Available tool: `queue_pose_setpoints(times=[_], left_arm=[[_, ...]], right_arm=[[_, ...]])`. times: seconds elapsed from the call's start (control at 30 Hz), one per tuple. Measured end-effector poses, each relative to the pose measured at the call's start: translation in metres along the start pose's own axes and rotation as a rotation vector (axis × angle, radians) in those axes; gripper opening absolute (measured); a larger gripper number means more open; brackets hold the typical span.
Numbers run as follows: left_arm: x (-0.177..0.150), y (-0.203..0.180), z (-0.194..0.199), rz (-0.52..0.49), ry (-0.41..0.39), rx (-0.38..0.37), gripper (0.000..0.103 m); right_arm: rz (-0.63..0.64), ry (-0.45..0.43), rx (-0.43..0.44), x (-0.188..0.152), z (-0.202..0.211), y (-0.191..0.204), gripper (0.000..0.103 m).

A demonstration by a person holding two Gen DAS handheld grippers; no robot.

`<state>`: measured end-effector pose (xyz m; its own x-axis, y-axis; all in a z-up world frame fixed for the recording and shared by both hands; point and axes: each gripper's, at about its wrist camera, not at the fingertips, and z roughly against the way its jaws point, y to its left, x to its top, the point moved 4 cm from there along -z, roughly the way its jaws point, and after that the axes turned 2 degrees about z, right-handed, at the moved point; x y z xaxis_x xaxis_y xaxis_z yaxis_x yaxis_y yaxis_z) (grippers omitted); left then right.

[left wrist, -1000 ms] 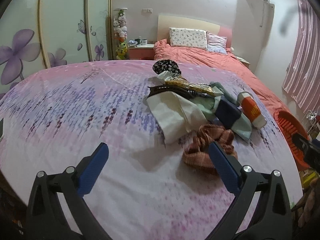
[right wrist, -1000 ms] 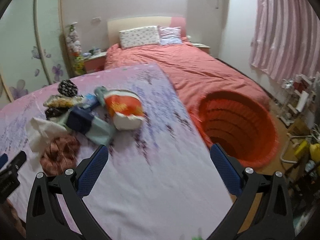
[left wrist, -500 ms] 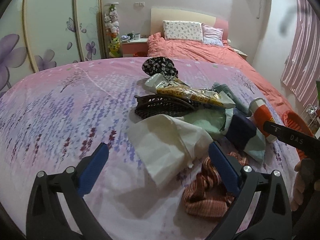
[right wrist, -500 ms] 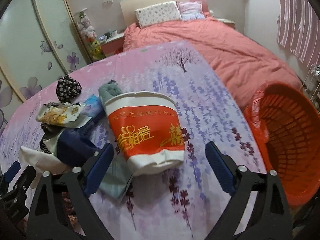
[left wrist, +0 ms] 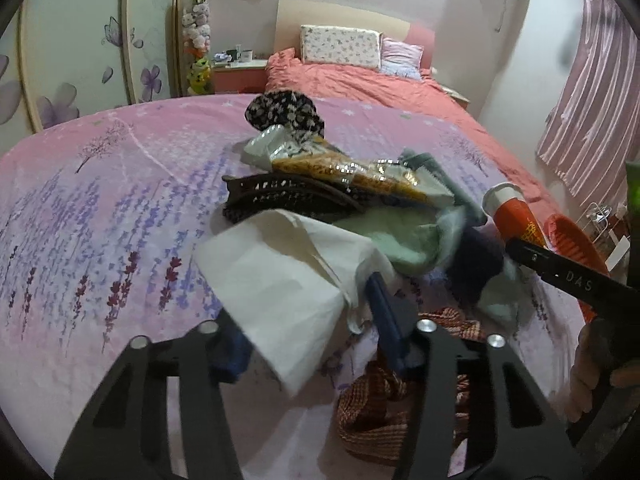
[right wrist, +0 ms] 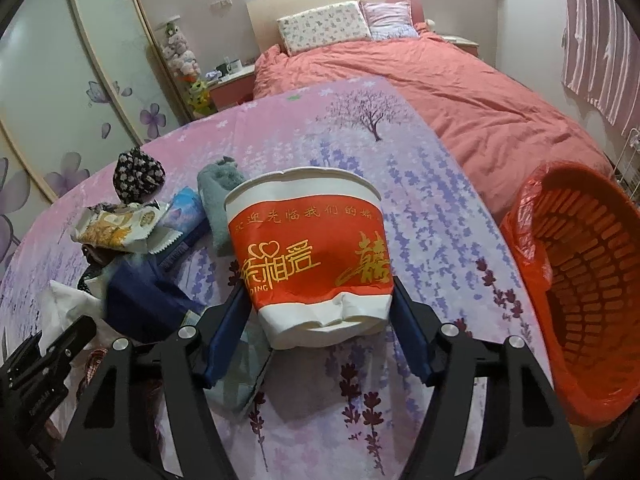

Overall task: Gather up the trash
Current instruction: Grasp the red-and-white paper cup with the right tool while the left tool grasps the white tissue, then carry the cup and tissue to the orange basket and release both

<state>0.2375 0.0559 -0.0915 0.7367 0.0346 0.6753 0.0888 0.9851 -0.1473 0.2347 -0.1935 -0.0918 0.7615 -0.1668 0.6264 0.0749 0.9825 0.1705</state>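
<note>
A crumpled white tissue (left wrist: 280, 280) lies at the near edge of a pile on the purple flowered sheet. My left gripper (left wrist: 308, 328) has closed its blue fingers on the tissue's near part. A red and white paper cup (right wrist: 312, 256) lies on its side on the sheet; it also shows in the left wrist view (left wrist: 516, 212). My right gripper (right wrist: 320, 312) has its fingers pressed against the cup's dented base on both sides. A yellow snack wrapper (left wrist: 360, 176) lies on top of the pile.
An orange basket with a red liner (right wrist: 580, 280) stands off the sheet's right edge. The pile also holds a black hair claw (left wrist: 288, 196), a dark flowered scrunchie (left wrist: 284, 112), a navy cloth (right wrist: 140, 300), a green cloth (left wrist: 404, 236) and a checked scrunchie (left wrist: 384, 396).
Both grippers moved forward into the pile and closed. The left one closed on the white tissue, the right one on the base of the paper cup.
</note>
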Motion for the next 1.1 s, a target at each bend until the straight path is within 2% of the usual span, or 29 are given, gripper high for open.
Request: queue_pose_setpoints(times=[0.13, 0.4, 0.67, 1.1], left_arm=[[0.000, 0.000, 0.007, -0.017, -0.025, -0.008, 0.042], [0.006, 0.003, 0.037, -0.028, -0.081, -0.002, 0.041], [0.019, -0.005, 0.078, -0.030, -0.155, -0.014, 0.041], [0.025, -0.080, 0.105, -0.127, -0.192, -0.084, 0.041]], right_arm=[[-0.006, -0.024, -0.001, 0.002, 0.008, -0.002, 0.068], [0.000, -0.063, -0.013, 0.001, 0.028, 0.002, 0.068], [0.007, -0.140, -0.023, 0.003, 0.065, 0.001, 0.068], [-0.022, -0.281, -0.137, -0.003, 0.127, -0.043, 0.068]])
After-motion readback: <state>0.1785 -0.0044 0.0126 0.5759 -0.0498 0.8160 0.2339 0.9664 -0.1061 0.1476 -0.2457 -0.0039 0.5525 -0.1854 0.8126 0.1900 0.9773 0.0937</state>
